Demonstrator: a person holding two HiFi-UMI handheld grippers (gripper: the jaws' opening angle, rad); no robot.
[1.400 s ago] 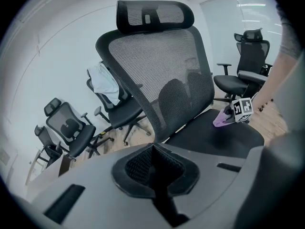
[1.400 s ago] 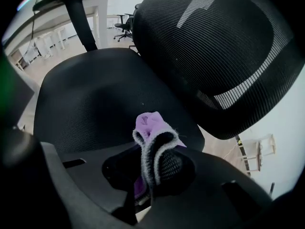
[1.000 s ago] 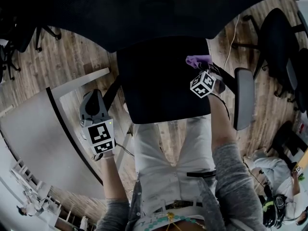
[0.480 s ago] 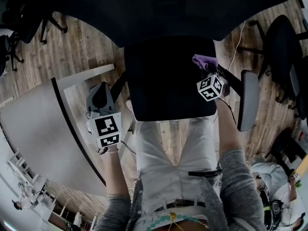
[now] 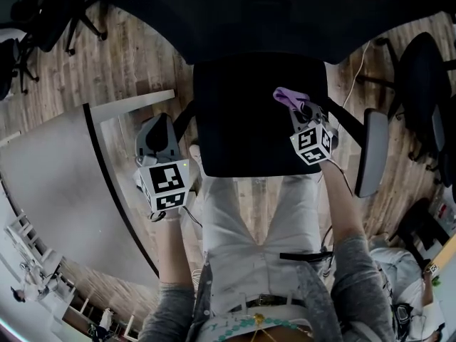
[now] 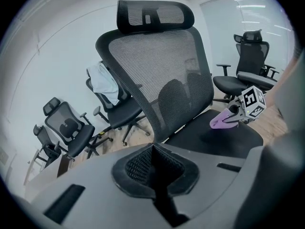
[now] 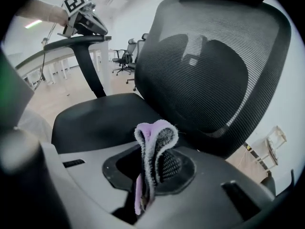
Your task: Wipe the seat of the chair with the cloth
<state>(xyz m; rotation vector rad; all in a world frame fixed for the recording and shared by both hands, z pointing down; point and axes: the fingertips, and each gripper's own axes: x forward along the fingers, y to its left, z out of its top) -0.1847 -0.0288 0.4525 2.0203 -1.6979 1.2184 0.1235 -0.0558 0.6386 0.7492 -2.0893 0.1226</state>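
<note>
Two grippers: the right gripper (image 5: 305, 114), jaws pinched on the folded purple cloth (image 5: 288, 97), has slid inward from the right rear edge of the seat (image 5: 242, 120) — wiping looks barely begun. The left gripper (image 5: 158, 135), closed on nothing, stays off the seat's left side.

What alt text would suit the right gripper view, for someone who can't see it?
The right gripper has its jaws shut on a folded purple cloth, pointing over the black seat toward a mesh chair back. The left gripper shows top left, above an armrest.
</note>
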